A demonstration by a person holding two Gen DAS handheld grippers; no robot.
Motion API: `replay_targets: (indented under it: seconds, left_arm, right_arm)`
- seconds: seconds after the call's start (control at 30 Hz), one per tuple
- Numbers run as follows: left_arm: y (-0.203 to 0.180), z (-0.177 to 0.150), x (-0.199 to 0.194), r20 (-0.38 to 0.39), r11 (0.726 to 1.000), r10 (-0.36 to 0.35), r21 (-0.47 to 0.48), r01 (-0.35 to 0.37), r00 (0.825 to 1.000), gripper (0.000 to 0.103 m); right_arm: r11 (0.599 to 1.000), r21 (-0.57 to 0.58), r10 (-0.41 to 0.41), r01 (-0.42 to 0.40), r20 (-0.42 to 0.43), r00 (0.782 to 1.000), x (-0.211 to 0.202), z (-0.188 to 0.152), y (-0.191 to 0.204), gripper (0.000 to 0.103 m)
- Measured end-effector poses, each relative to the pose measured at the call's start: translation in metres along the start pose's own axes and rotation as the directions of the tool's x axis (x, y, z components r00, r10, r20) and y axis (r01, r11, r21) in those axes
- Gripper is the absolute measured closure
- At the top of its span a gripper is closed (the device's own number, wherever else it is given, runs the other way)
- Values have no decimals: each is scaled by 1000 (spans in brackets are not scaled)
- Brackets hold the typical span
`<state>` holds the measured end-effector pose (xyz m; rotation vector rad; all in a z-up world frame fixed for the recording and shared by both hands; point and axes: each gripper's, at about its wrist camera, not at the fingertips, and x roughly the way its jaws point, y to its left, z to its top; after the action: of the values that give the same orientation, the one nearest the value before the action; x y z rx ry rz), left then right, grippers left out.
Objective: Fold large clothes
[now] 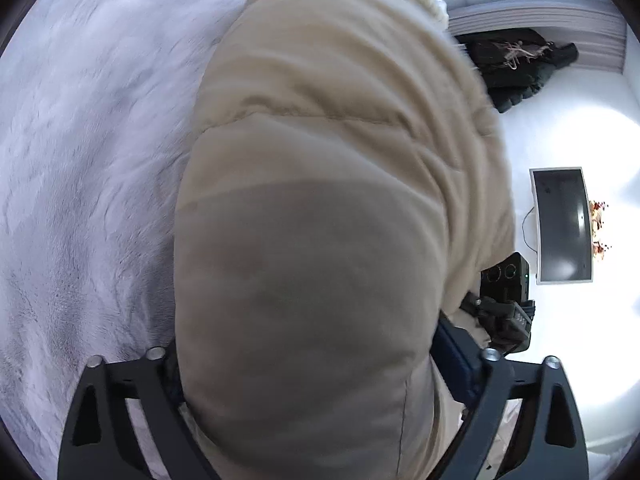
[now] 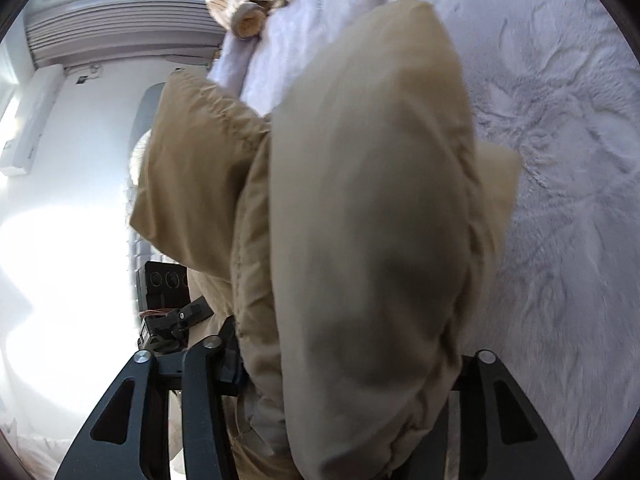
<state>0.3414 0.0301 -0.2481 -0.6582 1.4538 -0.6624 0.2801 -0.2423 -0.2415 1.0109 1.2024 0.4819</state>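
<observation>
- Your left tool [image 1: 320, 412] stands with its jaws wide apart, and a puffy fold of the beige padded coat [image 1: 320, 200] fills the gap between them. The pads are hidden under the fabric, so I cannot tell whether they press on it or only flank it.
- Your right tool [image 2: 340, 400] also has a thick bulge of the same coat [image 2: 360, 220] between its jaws, set about halfway apart; it looks clamped on the padding, though its pads are covered too.
- The coat hangs from both tools, lifted above the pale fluffy bed cover [image 1: 80, 160], with one loose flap hanging to the side in the right view.
- Further out, a dark garment [image 1: 516, 68] lies on the white floor, and a monitor [image 1: 562, 224] sits near it.
- Risk: the slippery, springy padding could slide out of the wide left jaws, dropping that side and spoiling the fold.
- Risk: the loose flap could tuck under as you lower the coat, leaving a lumpy, uneven crease.
</observation>
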Motion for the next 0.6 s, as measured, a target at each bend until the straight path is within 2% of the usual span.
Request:
replay_targets:
  seconds: [0.07,0.17,0.23,0.3,0.37,0.43,0.47,0.5,0.53,0.57,0.6]
  left_arm:
    - [4,-1,4,5,1000,5,-4,-5,1000,0]
    - [1,-6,4,20,1000,29,-3,-28,999,0]
    - [2,-7,-5,42,998,68,16,-68,997,0]
    - [-7,-7,-6,57,994,101,31,-103,993,0]
    - [-14,-5,-8,76,989,141,39,-144,987,0]
    - [-16,-11,-15,95,983,175,48,-180,980,0]
    - [-20,-13,-15,105,979,192,53,-198,976,0]
    - [-24,-17,-18,111,976,203,57,-210,973,0]
    - [-29,-18,-19,122,970,227,59,-236,966,0]
    - [-47,-22,-15,129,966,242,58,-251,962,0]
    - [-53,-29,-19,144,956,275,59,-286,951,0]
  right_arm:
    - [999,22,-30,30,0,1000,-7,-6,-12,35]
    - [996,46,-82,82,-1,997,-19,-14,-9,33]
    - [990,50,-131,131,5,991,-20,-12,5,31]
    - [978,32,-209,208,32,977,-40,-26,19,31]
    - [954,-1,-299,300,89,950,-58,-37,38,33]
    - [933,-35,-349,359,171,922,-82,-51,59,42]
    - [929,-50,-350,366,198,915,-93,-56,71,52]
    - [931,-59,-342,361,212,915,-91,-53,80,59]
    - [936,-75,-321,343,215,922,-95,-62,91,70]
    - [938,-87,-314,336,199,928,-85,-64,103,80]
    - [933,-97,-326,346,177,929,-74,-68,110,85]
